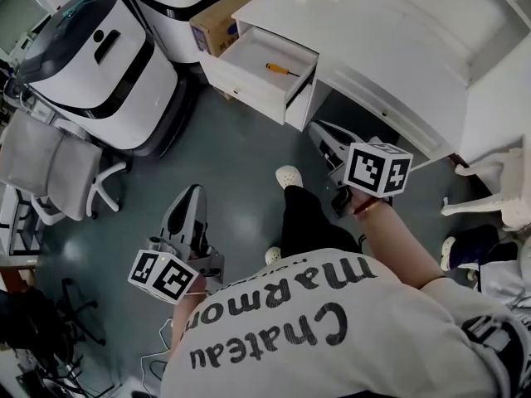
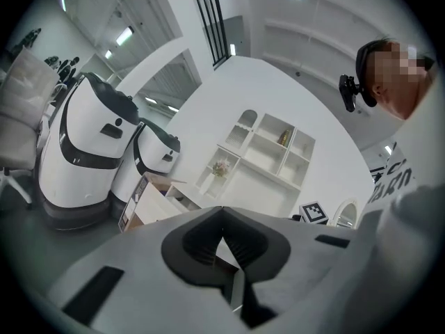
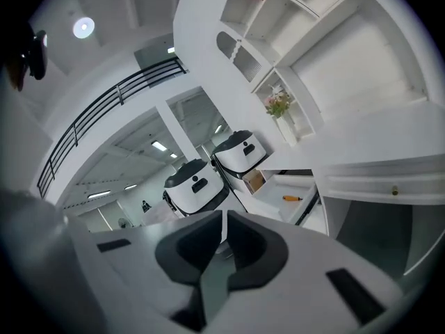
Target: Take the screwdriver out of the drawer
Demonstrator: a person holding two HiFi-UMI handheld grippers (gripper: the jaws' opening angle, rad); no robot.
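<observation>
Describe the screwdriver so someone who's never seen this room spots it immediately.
Start at the white desk; one white drawer stands pulled open beside a brown cardboard box. On its bare floor lies the small orange-handled screwdriver with a thin metal shaft, the only thing visible inside.

Person wears a pale grey T-shirt (image 1: 348, 347) with black lettering across the back, dark trousers (image 1: 303, 218) and white clogs (image 1: 288, 175). Left gripper (image 1: 194, 191) and right gripper (image 1: 317, 128): light grey shells, each carrying a cube (image 1: 378, 169) of black-and-white square markers.
</observation>
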